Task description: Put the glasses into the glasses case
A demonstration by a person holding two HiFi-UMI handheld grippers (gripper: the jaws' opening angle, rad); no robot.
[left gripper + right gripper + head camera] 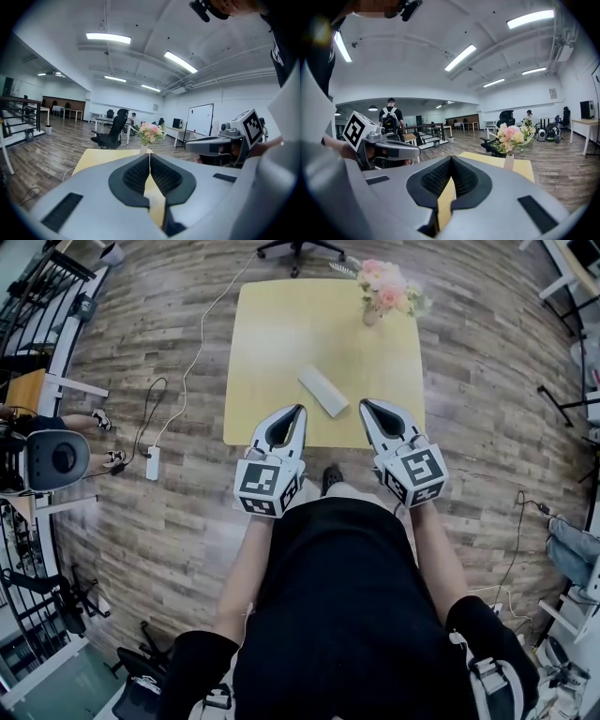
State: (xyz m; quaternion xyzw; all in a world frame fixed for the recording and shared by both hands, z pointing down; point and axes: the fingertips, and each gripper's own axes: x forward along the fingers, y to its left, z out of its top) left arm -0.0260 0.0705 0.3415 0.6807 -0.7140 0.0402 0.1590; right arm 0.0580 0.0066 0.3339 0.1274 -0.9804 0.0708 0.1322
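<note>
Wood-plank floor (pixel 169 521) spreads round a square yellow desk (pixel 281 352), with a white power strip (pixel 152 463) and its cable lying off to the desk's left. A person in a black top stands at the near edge of the desk, holding a tool in each hand just over that edge.

The left tool (pixel 300 411) and the right tool (pixel 367 407) sit side by side, apart from each other, both pointing across the desk. In the left gripper view the left tool's ribbed pads (pixel 136 176) are pressed together at the tip with nothing between them. The right gripper view shows the right tool's pads (pixel 464 180) pressed together the same way, also empty.

The glasses case (pixel 323 391), a pale oblong, lies slantwise on the desk, just ahead of the two tools and between them, touched by neither. A small vase of pink flowers (pixel 386 292) stands near the far right corner, well apart from the case.
</note>
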